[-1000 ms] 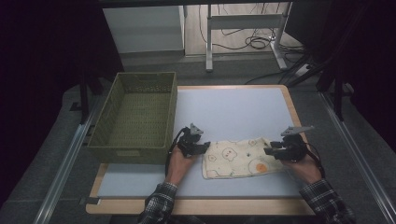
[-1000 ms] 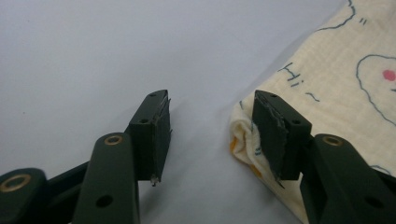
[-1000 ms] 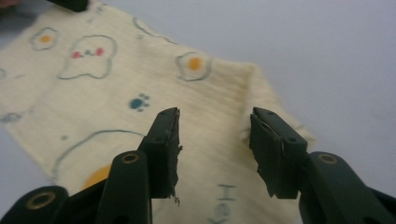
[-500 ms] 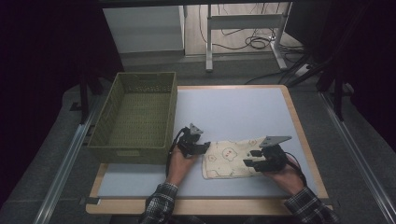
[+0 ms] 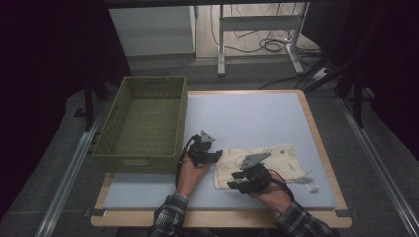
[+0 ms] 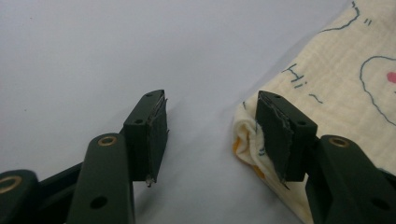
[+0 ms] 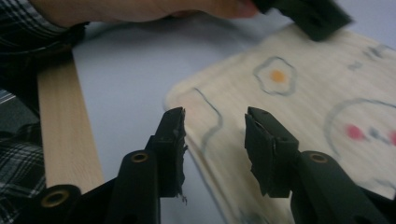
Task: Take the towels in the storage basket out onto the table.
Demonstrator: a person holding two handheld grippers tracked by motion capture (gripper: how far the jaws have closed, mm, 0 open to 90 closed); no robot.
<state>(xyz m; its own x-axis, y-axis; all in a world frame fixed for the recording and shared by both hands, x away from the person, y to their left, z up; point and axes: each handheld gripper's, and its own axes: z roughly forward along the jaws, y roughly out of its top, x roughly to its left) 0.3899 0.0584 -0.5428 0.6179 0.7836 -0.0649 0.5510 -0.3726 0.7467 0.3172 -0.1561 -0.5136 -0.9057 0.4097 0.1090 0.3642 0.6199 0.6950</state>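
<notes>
A cream muslin cloth (image 5: 267,165) lies flat on the pale blue mat (image 5: 247,118), on its near right part, well right of the green woven basket (image 5: 143,123). It is printed with thin dark outline drawings, a fried egg with an orange yolk, pink dots and the word "Hi". Its left corner (image 6: 247,140) is folded into a soft, thick edge, showing orange beneath
</notes>
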